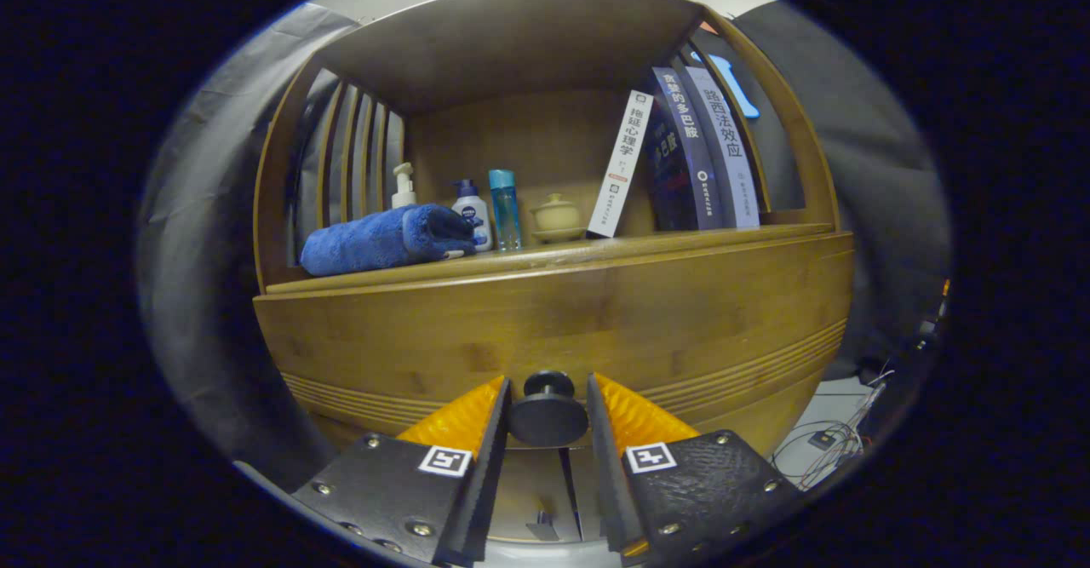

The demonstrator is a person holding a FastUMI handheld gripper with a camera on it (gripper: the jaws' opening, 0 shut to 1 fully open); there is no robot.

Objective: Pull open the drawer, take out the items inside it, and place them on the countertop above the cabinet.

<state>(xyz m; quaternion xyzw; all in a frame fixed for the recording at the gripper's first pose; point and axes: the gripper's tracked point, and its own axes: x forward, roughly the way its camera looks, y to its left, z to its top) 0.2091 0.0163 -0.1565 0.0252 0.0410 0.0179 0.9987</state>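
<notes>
Wooden cabinet, drawer front (553, 321) across the centre of the frame, shut. On the worktop (681, 243) above it, left to right: rolled blue towel (387, 238), pump bottle (403, 186), white bottle (473, 219), clear blue bottle (504, 209), lidded cup on saucer (557, 217), leaning books (681, 159). Lower centre: dark round drawer knob (547, 410) sits between the claw (547, 419) fingers, which flank it closely; whether they press it cannot be told.

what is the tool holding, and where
The tool has the drawer knob between its fingers, flanking its sides; whether both press on it cannot be told.
</notes>
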